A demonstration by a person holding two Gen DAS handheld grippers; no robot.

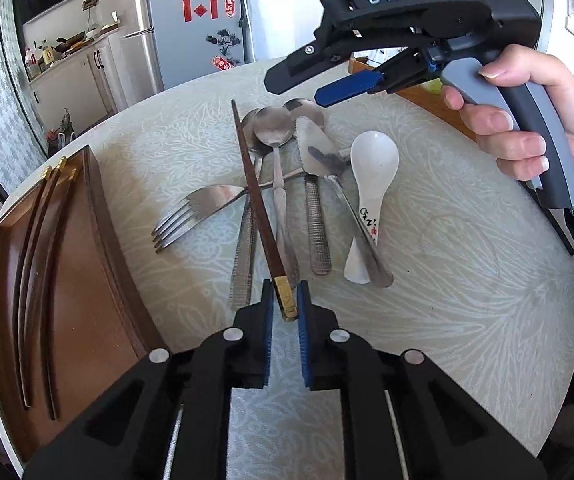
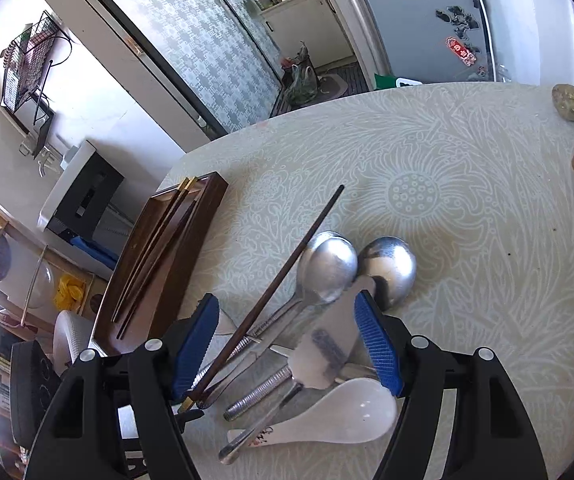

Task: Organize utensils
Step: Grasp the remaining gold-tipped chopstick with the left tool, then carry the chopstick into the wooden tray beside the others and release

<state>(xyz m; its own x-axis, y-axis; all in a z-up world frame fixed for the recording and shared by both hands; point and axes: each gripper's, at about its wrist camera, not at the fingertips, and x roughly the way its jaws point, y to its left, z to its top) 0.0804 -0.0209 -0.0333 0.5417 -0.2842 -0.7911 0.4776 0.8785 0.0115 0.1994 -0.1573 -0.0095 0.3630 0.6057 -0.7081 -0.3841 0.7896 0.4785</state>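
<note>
While sorting | left gripper (image 1: 285,300) pinches chopstick (image 1: 255,196) by gold end, bound for tray (image 1: 87,240) at its left | right gripper (image 2: 287,344) hovers wide over spoons (image 2: 329,270).

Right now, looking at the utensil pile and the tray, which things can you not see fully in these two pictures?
- Fork: in the right wrist view, hidden behind the right tongs.
- White spoon: its writing is too small to read, and a metal handle crosses it.
- Tray: near end cut off by the left tongs in the left wrist view.
- Chopstick: its gold end sits between the blue pads, partly covered.
</note>
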